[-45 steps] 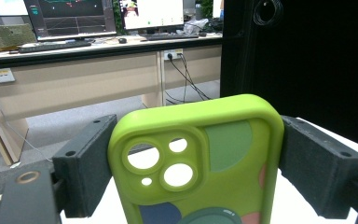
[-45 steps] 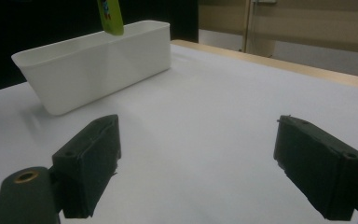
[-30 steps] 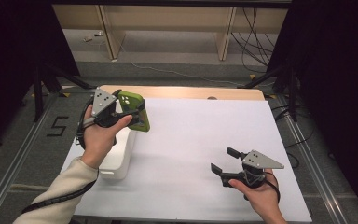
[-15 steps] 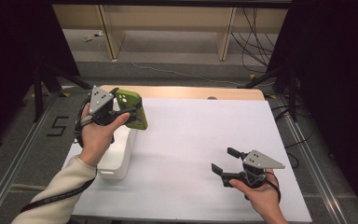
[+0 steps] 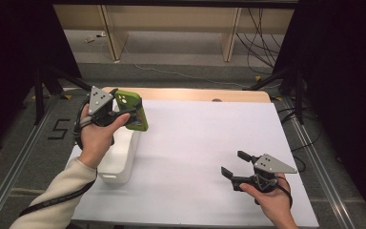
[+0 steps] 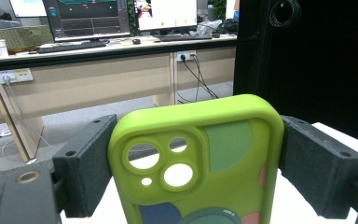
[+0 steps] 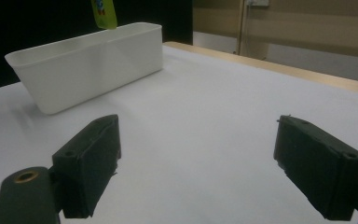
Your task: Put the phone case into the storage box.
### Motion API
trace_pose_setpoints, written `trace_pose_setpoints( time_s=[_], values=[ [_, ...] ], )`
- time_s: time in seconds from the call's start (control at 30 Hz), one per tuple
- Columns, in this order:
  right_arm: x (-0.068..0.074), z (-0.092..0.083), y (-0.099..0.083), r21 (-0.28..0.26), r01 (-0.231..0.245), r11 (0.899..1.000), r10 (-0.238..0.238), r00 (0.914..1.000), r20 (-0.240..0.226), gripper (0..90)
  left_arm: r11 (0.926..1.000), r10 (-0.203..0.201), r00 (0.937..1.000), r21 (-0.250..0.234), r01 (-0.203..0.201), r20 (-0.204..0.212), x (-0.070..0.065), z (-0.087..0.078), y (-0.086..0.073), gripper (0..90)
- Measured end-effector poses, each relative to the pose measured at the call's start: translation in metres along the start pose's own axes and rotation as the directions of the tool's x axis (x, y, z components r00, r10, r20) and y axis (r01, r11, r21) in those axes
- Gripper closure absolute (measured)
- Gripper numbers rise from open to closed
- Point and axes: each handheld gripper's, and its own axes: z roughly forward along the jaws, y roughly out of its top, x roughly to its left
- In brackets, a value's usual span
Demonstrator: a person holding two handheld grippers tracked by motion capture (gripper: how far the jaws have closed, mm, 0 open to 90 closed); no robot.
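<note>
Jaws of the left gripper (image 5: 124,113) pinched a green phone case (image 5: 132,111) across its width, one black pad on each long edge; in the left gripper view the pads (image 6: 87,163) pressed flush against the case's (image 6: 200,163) sides. Case was held off the table, above the far end of the white bin (image 5: 119,157). Its long axis ran along the gripper's reach, roughly away from the person and slightly to the right in the high view. The camera-cutout end pointed away from the hand. The back, with cutouts and coloured patches, faced the gripper's camera.

Right gripper (image 5: 233,165) was held low over the white table (image 5: 205,138) near the person's edge, well apart from the bin. Its jaws stood spread wide, with bare tabletop between them and nothing held; the right gripper view showed both pads (image 7: 91,161) clear of any object.

Bin sat at the table's left edge, long side running away from the person. Its inside could not be seen well enough to tell the contents. From the right gripper view the case's lower tip (image 7: 103,14) hung just above the bin's (image 7: 88,65) rim.
</note>
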Motion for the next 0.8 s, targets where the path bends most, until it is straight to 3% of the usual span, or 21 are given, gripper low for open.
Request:
trace_pose_setpoints(
  time_s=[0.8],
  values=[
    [-0.001, -0.001, -0.001, -0.002, 0.0, 1.0, 0.0, 1.0, 0.006, 15.8, 1.0, -0.005, 0.9996, 0.001, 0.005, -0.028, 0.01, 0.002, 0.0, 15.6]
  ],
)
